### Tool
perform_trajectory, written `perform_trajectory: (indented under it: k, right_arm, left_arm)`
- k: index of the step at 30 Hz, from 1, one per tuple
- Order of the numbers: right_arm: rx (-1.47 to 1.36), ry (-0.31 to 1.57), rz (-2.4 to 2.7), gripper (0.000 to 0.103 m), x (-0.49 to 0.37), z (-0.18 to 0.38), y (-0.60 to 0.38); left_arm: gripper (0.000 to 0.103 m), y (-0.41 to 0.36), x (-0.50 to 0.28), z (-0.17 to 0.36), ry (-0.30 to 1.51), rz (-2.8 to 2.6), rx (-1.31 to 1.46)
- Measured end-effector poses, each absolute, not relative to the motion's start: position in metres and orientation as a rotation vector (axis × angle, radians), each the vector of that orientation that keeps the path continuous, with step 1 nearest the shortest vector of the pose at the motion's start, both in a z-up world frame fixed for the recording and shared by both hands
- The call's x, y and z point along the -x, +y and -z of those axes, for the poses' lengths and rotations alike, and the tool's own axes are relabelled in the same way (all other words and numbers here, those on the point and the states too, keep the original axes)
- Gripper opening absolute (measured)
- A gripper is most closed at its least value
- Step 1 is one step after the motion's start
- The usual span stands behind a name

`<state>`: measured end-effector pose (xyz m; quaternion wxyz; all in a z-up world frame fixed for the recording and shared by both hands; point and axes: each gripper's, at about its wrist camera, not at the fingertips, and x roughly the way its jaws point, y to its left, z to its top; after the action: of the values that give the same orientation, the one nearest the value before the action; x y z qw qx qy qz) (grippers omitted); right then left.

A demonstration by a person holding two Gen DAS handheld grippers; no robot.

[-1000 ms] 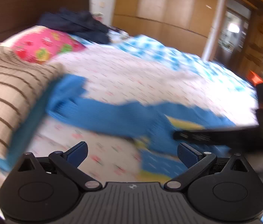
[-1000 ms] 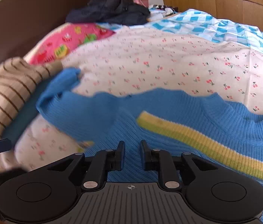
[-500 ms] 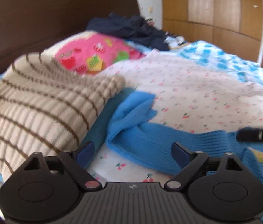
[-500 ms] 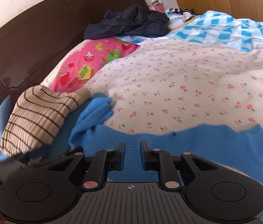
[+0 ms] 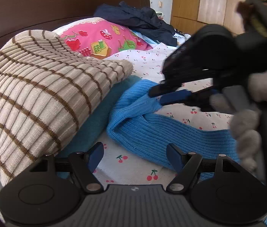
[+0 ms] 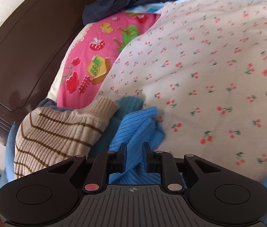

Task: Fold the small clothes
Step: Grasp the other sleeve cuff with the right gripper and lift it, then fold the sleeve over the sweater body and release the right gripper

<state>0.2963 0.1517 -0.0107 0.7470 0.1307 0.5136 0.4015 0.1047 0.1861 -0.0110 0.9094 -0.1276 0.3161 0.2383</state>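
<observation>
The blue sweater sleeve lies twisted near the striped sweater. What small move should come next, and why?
Probably draw the sleeve outward with the right gripper. Its fingers reach the bunched cuff, jaws just opening, while the left gripper hangs open and empty above the sleeve.

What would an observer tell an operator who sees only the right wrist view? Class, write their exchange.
Operator: Where are the left tongs?
Observer: They have just been closing and stand wide over the white cherry-print bedsheet beside the bright blue ribbed knit sleeve, pressing nothing.
Operator: Who holds the right tongs?
Observer: A grey-gloved hand; they have just been opening, tips at that sleeve's cuff, grip unclear.
Operator: What's beyond the bed?
Observer: Brown wooden wardrobe doors.
</observation>
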Motion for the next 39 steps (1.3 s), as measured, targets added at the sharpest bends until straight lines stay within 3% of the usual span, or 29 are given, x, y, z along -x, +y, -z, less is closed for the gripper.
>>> perform_trajectory:
  k: [2,8,10,16,29,34,39]
  right_arm:
    - [-0.266,1.141,-0.871,0.028,-0.297,0.014,0.159]
    - [-0.224,1.189,-0.823,0.027,-0.303,0.026,0.166]
    - [-0.244,1.186,-0.825,0.011,-0.304,0.026,0.163]
    - [-0.247,1.045,-0.853,0.008,-0.291,-0.007,0.138]
    - [-0.528,0.736,-0.624,0.008,-0.22,-0.099,-0.096]
    - [-0.556,0.699,-0.419,0.008,-0.168,-0.076,-0.174]
    - [-0.605,0.806,-0.209,0.008,-0.147,-0.007,-0.22]
  left_arm:
    - [0.074,0.187,-0.104,0.01,0.649,-0.493,0.262]
    - [0.074,0.193,-0.104,0.013,0.664,-0.495,0.298]
    - [0.074,0.193,-0.103,0.012,0.659,-0.496,0.302]
    - [0.075,0.184,-0.101,0.01,0.644,-0.485,0.265]
    - [0.083,0.147,-0.104,0.0,0.57,-0.328,0.127]
    - [0.087,0.119,-0.103,-0.001,0.558,-0.215,0.018]
    - [0.088,0.09,-0.102,0.003,0.578,-0.121,-0.098]
